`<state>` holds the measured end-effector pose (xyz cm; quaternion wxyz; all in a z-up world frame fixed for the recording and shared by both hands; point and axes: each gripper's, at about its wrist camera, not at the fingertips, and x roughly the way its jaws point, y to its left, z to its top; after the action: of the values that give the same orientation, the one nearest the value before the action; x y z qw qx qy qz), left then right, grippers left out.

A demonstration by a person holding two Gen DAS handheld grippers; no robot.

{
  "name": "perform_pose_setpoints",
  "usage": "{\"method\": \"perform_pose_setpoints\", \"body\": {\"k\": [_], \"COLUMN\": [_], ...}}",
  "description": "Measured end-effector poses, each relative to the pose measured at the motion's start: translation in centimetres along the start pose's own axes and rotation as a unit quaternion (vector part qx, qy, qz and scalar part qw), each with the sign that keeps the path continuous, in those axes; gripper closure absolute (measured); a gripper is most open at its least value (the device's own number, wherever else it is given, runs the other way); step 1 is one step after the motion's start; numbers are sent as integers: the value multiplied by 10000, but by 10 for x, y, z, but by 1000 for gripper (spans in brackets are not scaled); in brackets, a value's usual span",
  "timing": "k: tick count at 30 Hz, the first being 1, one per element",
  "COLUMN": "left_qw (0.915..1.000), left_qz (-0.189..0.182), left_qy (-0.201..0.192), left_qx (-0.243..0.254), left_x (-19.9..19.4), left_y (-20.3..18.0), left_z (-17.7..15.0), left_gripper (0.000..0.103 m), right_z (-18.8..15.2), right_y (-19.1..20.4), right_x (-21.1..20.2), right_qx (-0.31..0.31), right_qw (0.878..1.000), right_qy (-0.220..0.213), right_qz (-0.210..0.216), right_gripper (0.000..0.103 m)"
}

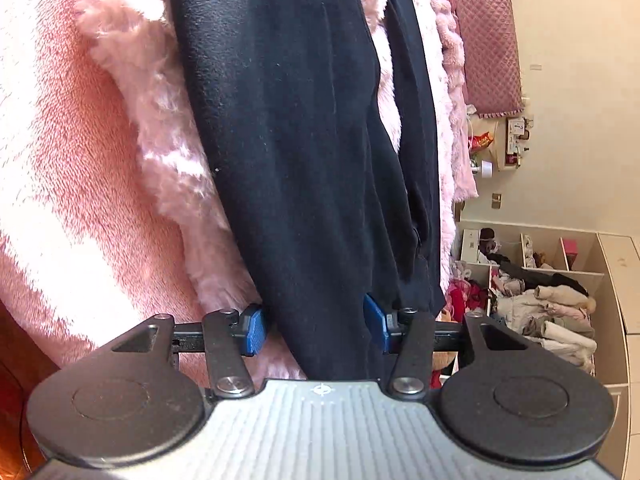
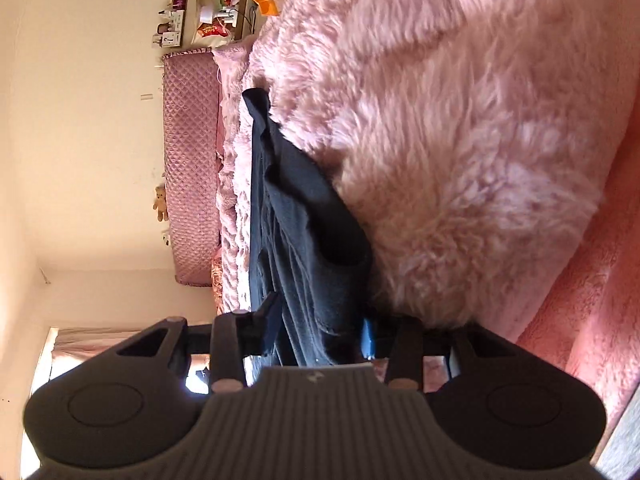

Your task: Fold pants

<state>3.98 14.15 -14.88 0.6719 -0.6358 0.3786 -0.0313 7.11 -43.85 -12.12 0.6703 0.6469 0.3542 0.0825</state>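
Note:
Dark navy pants [image 1: 304, 128] lie stretched over a fluffy pink blanket [image 1: 160, 128] on a bed. In the left wrist view the cloth runs between the blue pads [image 1: 254, 330] of my left gripper [image 1: 316, 330]; the jaws stand wide apart on either side of it. In the right wrist view the pants [image 2: 304, 216] bunch into folds and pass between the jaws of my right gripper [image 2: 320, 332], which also stand apart around the cloth. Whether either gripper pinches the cloth is not visible.
A smooth pink sheet [image 1: 52, 160] lies beside the fluffy blanket [image 2: 460, 120]. A quilted pink headboard [image 2: 190, 168] stands against the cream wall. White shelves with piled clothes [image 1: 548, 300] are beside the bed. A small shelf of bottles [image 2: 180, 20] hangs near the headboard.

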Motion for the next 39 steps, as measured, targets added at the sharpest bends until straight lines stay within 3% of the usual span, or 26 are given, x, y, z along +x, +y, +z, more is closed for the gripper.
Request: {"method": "perform_pose_setpoints", "body": {"k": [3, 6, 12, 15, 16, 18, 20, 22, 25, 31, 39], "left_qw": [9995, 9988, 9977, 9972, 9968, 9952, 9883, 9753, 9619, 9482, 9418], "left_qz": [-47, -297, -297, -27, 107, 352, 643, 892, 880, 872, 931], "left_qy": [-138, -198, -571, -670, -705, -761, -940, -1128, -1290, -1453, -1570], "left_qx": [-287, -329, 201, 325, 356, 510, 1019, 1678, 2243, 2686, 2824], "left_x": [2, 3, -5, -6, -4, -3, -7, -11, -18, -19, 15], "left_y": [7, 7, -11, -16, -17, -21, -31, -49, -72, -112, -160], "left_z": [7, 12, 17, 14, 13, 10, 3, -8, -18, -13, 24], "left_gripper": [47, 47, 48, 67, 75, 82, 89, 91, 94, 95, 95], "right_z": [-1, 0, -4, -6, -7, -12, -14, -16, -19, -16, 5], "right_y": [-1, -8, -14, -7, -5, -1, 5, 11, 17, 28, 50], "right_x": [2, -2, -7, -8, -8, -12, -14, -16, -16, -14, 15], "right_qx": [34, 63, -36, -284, -393, -600, -807, -986, -1066, -969, -808], "right_qw": [9999, 9999, 9999, 9995, 9990, 9979, 9964, 9945, 9934, 9914, 9892], "right_qy": [18, 49, -9, -117, -149, -183, -246, -321, -351, -400, -391], "right_qz": [-132, -131, -115, -85, -130, -140, 8, 116, 255, 782, 1160], "right_gripper": [84, 87, 85, 86, 94, 97, 98, 99, 99, 99, 99]}}
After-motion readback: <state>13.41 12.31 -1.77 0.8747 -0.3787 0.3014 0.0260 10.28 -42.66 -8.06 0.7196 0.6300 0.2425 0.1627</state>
